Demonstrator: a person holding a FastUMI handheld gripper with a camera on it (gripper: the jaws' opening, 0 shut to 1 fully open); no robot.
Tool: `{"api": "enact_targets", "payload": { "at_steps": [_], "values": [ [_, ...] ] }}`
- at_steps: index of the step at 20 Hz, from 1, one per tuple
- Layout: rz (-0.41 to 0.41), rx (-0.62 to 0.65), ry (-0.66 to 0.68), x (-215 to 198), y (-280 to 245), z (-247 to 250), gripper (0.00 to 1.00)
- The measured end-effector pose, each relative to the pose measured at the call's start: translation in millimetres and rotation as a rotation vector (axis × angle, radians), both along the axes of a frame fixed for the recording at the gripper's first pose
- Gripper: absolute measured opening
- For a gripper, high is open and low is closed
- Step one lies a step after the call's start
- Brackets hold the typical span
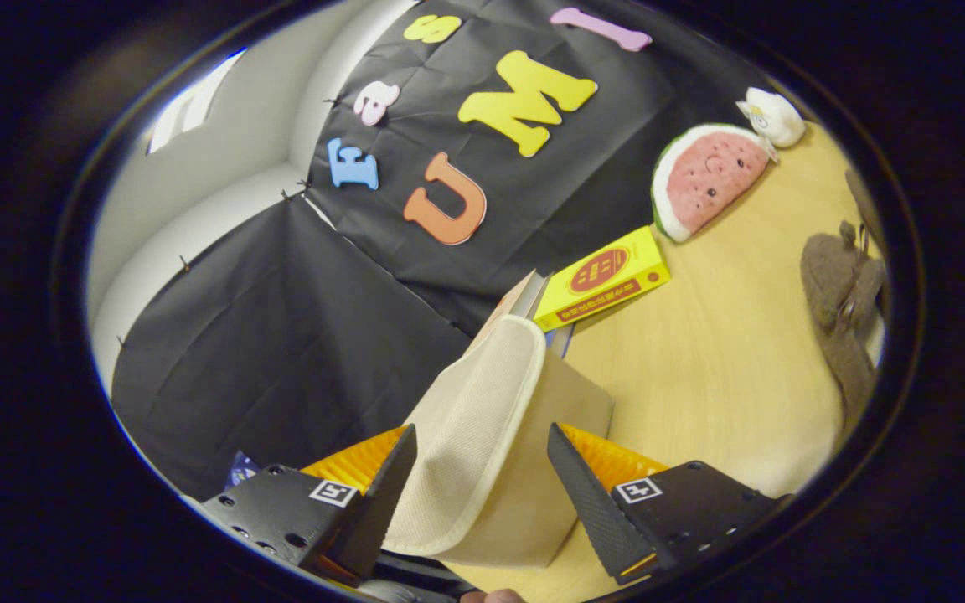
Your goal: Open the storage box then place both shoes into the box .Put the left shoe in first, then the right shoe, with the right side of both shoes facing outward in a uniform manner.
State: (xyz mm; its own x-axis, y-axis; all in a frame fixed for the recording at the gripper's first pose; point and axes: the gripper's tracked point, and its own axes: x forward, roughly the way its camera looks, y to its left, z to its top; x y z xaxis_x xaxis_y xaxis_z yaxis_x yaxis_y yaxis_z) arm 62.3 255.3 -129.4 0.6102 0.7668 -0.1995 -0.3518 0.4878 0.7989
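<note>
Storage box [524, 435], cream fabric, stands on the wooden counter [717, 368] with its lid [474, 435] raised, reaching in between the fingers of the gripper [478, 494], which are spread apart and pressing on nothing. Just behind the box lie a yellow carton [604, 276] and some books [524, 297]. Farther behind it rest a watermelon plush [709, 180] and a white toy [774, 115]. Well to the box's side lies a brown fuzzy shoe [843, 301].

A pale wooden tabletop [725, 368] meets a creased black cloth wall [298, 335], with white curved panels [223, 193] behind
</note>
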Motion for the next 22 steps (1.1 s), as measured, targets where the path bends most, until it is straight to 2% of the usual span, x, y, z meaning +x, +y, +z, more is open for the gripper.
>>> {"api": "enact_targets", "payload": {
  "at_steps": [7,9,11,13,17,22],
  "values": [
    [0.091,0.187,0.196,-2,26,-11,0.95],
    [0.12,0.206,0.21,-6,27,-6,0.93],
    [0.114,0.185,0.195,-5,20,-1,0.7],
    [0.056,0.193,0.168,7,6,13,0.46],
    [0.077,0.133,0.137,1,1,30,0.0],
    [0.097,0.103,0.041,-4,15,74,0.0]
  ]
}}
